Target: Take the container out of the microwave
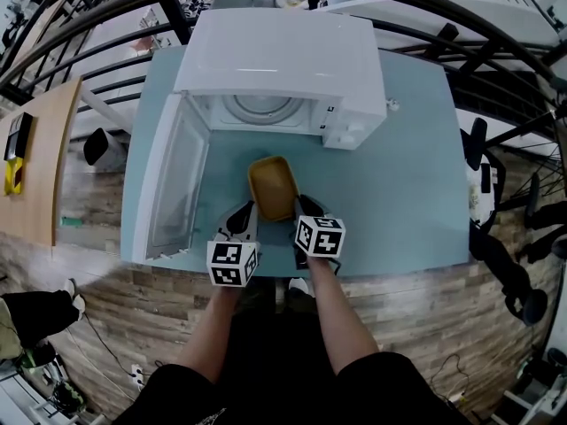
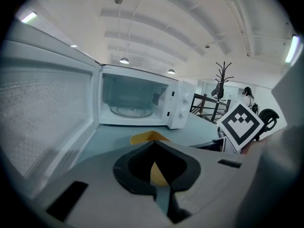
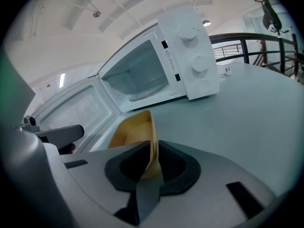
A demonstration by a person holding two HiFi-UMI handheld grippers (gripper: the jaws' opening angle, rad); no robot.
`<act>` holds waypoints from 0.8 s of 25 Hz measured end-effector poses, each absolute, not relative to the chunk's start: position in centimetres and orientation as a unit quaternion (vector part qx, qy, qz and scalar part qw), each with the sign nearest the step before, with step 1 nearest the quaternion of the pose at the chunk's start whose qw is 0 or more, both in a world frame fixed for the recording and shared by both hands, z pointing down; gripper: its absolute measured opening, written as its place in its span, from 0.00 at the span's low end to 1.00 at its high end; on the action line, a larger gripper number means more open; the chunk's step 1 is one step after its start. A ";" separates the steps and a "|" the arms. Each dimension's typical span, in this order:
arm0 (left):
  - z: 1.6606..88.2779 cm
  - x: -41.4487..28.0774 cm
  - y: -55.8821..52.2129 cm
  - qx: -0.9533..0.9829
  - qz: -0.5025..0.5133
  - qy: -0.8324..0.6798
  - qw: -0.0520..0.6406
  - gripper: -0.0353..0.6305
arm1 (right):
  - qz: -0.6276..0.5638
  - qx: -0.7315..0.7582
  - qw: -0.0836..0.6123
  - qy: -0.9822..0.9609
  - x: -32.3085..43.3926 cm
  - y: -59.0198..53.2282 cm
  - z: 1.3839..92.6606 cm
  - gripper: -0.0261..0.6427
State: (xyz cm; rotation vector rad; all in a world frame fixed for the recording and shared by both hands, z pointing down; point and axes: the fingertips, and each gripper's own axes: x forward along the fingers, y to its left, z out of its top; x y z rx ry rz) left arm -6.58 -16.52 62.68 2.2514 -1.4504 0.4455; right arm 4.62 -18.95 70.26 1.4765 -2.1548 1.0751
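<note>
Container (image 1: 272, 184) is yellow and shaped like a small tub with no lid. It sits on the blue-green table (image 1: 399, 184), outside the white microwave (image 1: 283, 47). In the head view the microwave is at 12 o'clock from the container, with a strip of bare table between them. The microwave door (image 1: 173, 180) is swung wide open and reaches out at about 9 o'clock from the container. Inside the microwave you can see the round glass plate (image 1: 263, 106), and nothing is on it.

The left gripper (image 1: 244, 215) is at about 7 o'clock from the container and touches its near left corner. In the left gripper view its jaws are almost together, with a bit of the yellow edge pinched between the dark pads. More of the yellow tub peeks out just past the tips.

The right gripper (image 1: 301, 212) is at about 5 o'clock from the container, at its near right corner. In the right gripper view the thin yellow wall goes right in between its jaws, and they squeeze it from both sides.

Each gripper has a cube with black and white squares on it. The left cube (image 1: 232, 263) and the right cube (image 1: 321, 236) are side by side at 6 o'clock from the container. The person's bare arms (image 1: 221, 326) reach up from the bottom of the head view to the grippers. In the right gripper view the microwave has two round knobs (image 3: 188, 31) on its front, at 1 o'clock from the tub.
</note>
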 end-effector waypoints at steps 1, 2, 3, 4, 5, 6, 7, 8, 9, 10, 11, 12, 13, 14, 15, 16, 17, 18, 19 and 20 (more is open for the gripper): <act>62.6 -6.6 -16.5 0.810 0.160 -0.523 0.211 0.06 | 0.376 0.513 0.158 -0.755 4.6 -18.9 70.2 0.10; 62.5 -6.6 -16.5 0.810 0.160 -0.523 0.210 0.06 | 0.376 0.510 0.157 -0.758 4.6 -18.9 70.1 0.18; 62.4 -6.6 -16.5 0.810 0.160 -0.524 0.209 0.06 | 0.375 0.506 0.157 -0.761 4.5 -18.8 70.0 0.21; 62.3 -6.6 -16.4 0.810 0.160 -0.525 0.208 0.06 | 0.374 0.501 0.156 -0.765 4.4 -18.7 69.8 0.22; 62.2 -6.7 -16.2 0.810 0.161 -0.525 0.207 0.06 | 0.373 0.497 0.155 -0.768 4.3 -18.7 69.6 0.23; 62.0 -6.7 -16.1 0.810 0.161 -0.525 0.206 0.06 | 0.373 0.493 0.154 -0.771 4.2 -18.6 69.5 0.24; 61.9 -6.6 -16.1 0.810 0.160 -0.526 0.205 0.06 | 0.372 0.489 0.152 -0.774 4.2 -18.6 69.3 0.25; 61.7 -6.6 -16.0 0.810 0.160 -0.526 0.203 0.06 | 0.371 0.487 0.151 -0.776 4.2 -18.6 69.0 0.27; 61.4 -6.5 -16.0 0.811 0.159 -0.526 0.201 0.06 | 0.369 0.486 0.151 -0.778 4.3 -18.6 68.8 0.28; 61.2 -6.5 -15.9 0.811 0.158 -0.527 0.199 0.06 | 0.366 0.486 0.150 -0.780 4.4 -18.7 68.5 0.28; 60.9 -6.5 -15.8 0.811 0.157 -0.528 0.198 0.06 | 0.363 0.486 0.150 -0.781 4.6 -18.6 68.2 0.28; 60.7 -6.5 -15.6 0.810 0.157 -0.529 0.196 0.06 | 0.361 0.486 0.149 -0.782 4.8 -18.6 67.9 0.28; 60.4 -6.5 -15.5 0.810 0.157 -0.530 0.194 0.06 | 0.359 0.485 0.147 -0.783 5.0 -18.5 67.6 0.28; 60.2 -6.5 -15.3 0.810 0.158 -0.531 0.192 0.06 | 0.357 0.484 0.146 -0.785 5.2 -18.4 67.2 0.28; 60.0 -6.5 -15.1 0.811 0.158 -0.531 0.190 0.06 | 0.354 0.483 0.146 -0.788 5.3 -18.2 66.8 0.28; 59.8 -6.5 -14.9 0.811 0.159 -0.530 0.190 0.06 | 0.351 0.481 0.147 -0.790 5.5 -18.0 66.5 0.28; 59.6 -6.5 -14.7 0.812 0.159 -0.528 0.190 0.06 | 0.348 0.479 0.147 -0.793 5.6 -17.8 66.1 0.28; 59.3 -6.4 -14.5 0.814 0.157 -0.527 0.190 0.06 | 0.345 0.477 0.146 -0.795 5.7 -17.6 65.7 0.28; 58.9 -6.3 -14.3 0.815 0.155 -0.525 0.190 0.06 | 0.342 0.474 0.144 -0.798 5.8 -17.4 65.2 0.28; 58.5 -6.2 -14.1 0.817 0.152 -0.523 0.189 0.06 | 0.338 0.472 0.141 -0.802 5.9 -17.2 64.7 0.26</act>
